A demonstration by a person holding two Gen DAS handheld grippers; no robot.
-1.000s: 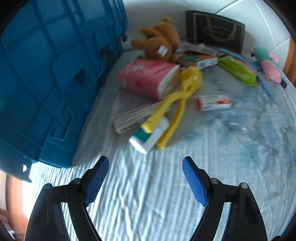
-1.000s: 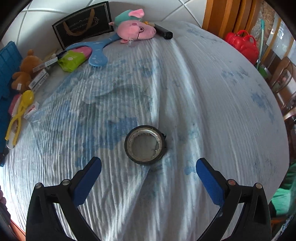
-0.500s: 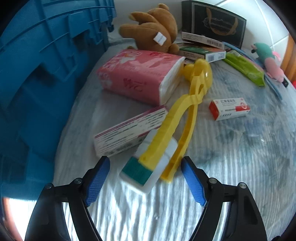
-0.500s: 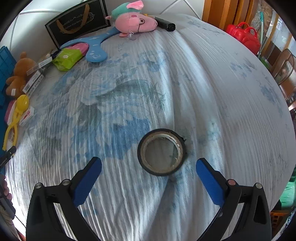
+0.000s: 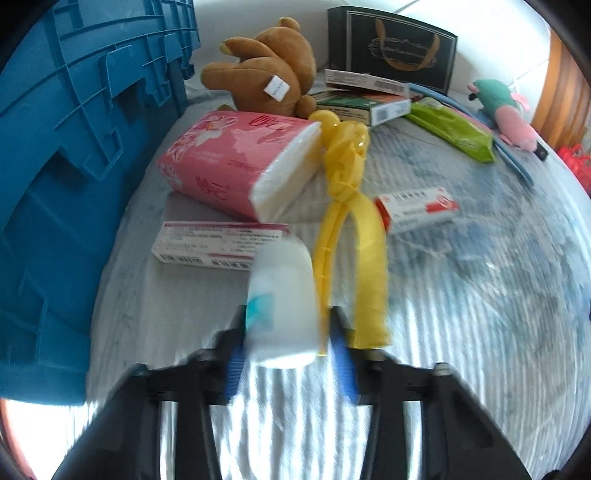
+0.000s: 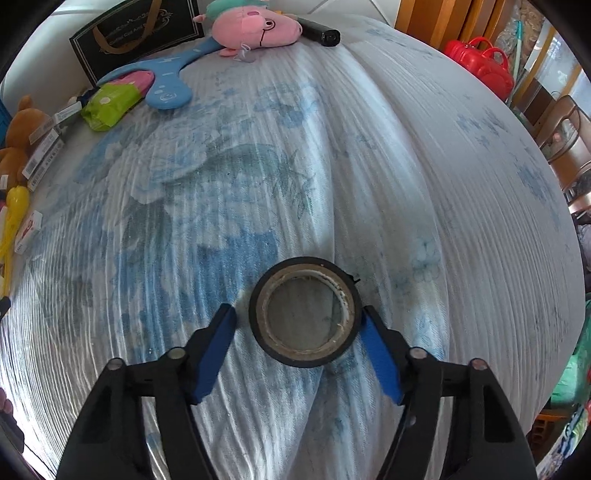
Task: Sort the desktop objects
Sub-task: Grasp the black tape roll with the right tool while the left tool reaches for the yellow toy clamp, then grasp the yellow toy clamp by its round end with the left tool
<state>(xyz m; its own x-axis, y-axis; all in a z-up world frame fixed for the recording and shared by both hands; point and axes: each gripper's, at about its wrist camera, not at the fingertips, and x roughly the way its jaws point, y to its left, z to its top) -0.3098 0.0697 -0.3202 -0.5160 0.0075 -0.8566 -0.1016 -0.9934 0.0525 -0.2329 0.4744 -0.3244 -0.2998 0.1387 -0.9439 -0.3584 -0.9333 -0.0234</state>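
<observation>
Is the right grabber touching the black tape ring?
Touching: the right wrist view shows the right gripper with one finger against the tape, the other apart.

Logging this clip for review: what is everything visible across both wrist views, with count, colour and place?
crate: 1, blue, far left
teddy bear: 1, brown, by crate
tissue pack: 1, pink, before bear
tongs: 1, yellow, beside tissue pack
white bottle: 1, between left fingers
small boxes: several, red-white and green
green pouch: 1, back
gift bag: 1, black, against wall
pig plush: 1, pink, back
tape roll: 1, black, between right fingers
left gripper: closing on bottle
right gripper: open
</observation>
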